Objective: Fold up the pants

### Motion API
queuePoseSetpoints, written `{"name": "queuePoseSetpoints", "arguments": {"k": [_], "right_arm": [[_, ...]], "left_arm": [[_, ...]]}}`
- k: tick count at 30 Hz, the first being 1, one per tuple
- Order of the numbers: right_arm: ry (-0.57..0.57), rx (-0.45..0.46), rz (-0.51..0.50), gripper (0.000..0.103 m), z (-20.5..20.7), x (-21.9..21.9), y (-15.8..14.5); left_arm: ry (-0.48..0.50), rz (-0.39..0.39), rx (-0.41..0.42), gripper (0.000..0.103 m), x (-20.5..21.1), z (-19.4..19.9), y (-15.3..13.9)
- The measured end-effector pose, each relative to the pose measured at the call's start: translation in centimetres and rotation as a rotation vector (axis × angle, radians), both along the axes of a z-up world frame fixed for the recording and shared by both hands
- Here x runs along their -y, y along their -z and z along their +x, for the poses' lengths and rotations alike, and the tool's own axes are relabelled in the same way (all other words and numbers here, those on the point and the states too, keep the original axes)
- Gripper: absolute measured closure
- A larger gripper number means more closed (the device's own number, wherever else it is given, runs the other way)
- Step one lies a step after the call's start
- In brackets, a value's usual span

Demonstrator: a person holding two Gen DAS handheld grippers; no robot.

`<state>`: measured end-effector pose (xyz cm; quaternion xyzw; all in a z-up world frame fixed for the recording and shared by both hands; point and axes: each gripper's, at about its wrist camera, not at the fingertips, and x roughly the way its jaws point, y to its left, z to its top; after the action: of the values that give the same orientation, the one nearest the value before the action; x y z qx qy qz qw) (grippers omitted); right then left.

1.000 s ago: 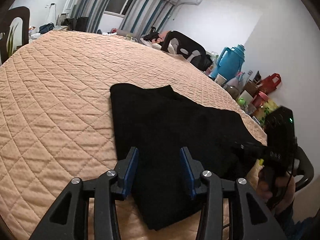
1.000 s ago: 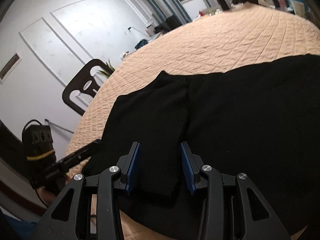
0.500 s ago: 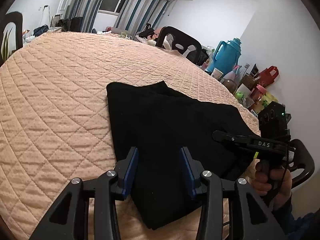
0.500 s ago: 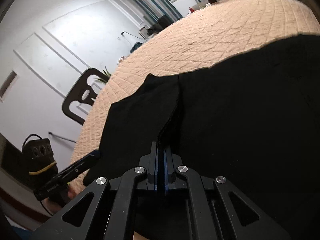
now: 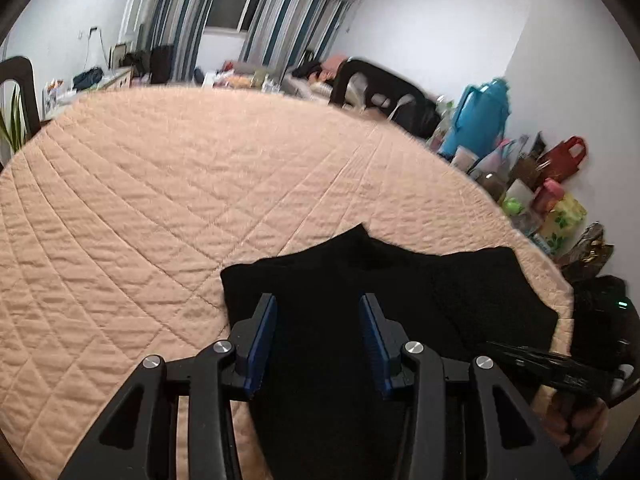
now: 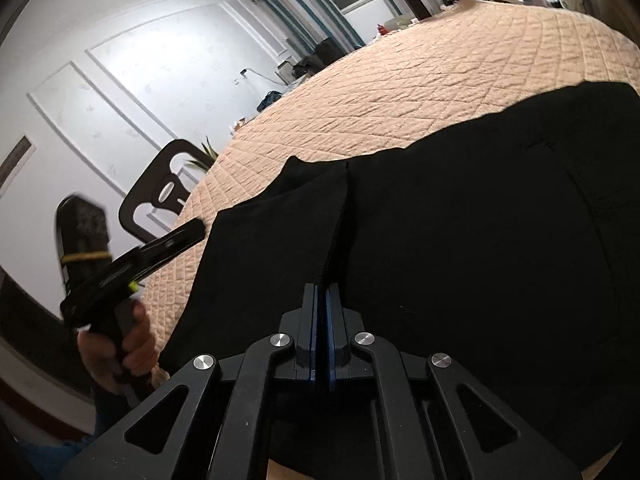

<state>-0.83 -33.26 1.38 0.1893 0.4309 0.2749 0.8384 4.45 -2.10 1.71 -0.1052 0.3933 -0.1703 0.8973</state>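
The black pants (image 6: 460, 240) are spread on the quilted surface (image 5: 200, 200), a raised fold pinched at 6 o'clock by the shut right claw (image 6: 323, 320). The left claw (image 5: 318, 340) is held half open and empty above the cloth. A second grip seems needed before the fold is carried over.

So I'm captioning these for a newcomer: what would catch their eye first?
The black pants lying on the peach quilted bedspread dominate both views. In the right wrist view the right gripper is shut on a raised ridge of the fabric, while the left gripper hovers open over the pants. A teal jug stands out by the wall.
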Motion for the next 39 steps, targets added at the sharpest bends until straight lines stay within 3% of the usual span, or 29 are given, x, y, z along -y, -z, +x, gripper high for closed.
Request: {"name": "queuePoseSetpoints", "arguments": {"k": [7,11,17,24,30,34,39], "right_arm": [[0.046,0.105,-0.064,0.099,-0.8,0.4,-2.4],[0.013,0.101,-0.090,0.099,0.4,-1.2,-2.8],[-0.075,0.093,-0.178,0.097,-0.6,-3.1,-0.8],[-0.078,0.236,-0.235,0.097,-4.5,-2.3,-0.2],[-0.071,0.285,-0.295,0.097,-5.0,-2.9,-0.2],[-0.078,0.308,-0.344,0.097,-5.3,-3.5,-0.4],[-0.072,0.291,-0.298,0.097,-5.2,-2.6,-0.3]], "left_arm": [[0.013,0.057,-0.019,0.056,0.9,0.2,0.7],[0.011,0.057,-0.026,0.056,0.9,-0.4,0.4],[0.064,0.000,-0.009,0.056,0.6,-5.6,0.7],[0.060,0.028,0.073,0.056,0.6,-10.0,1.2],[0.050,0.098,0.114,0.056,1.6,-10.0,1.1],[0.051,0.102,0.116,0.056,1.7,-10.0,1.1],[0.048,0.103,0.114,0.056,1.7,-10.1,1.1]]}}
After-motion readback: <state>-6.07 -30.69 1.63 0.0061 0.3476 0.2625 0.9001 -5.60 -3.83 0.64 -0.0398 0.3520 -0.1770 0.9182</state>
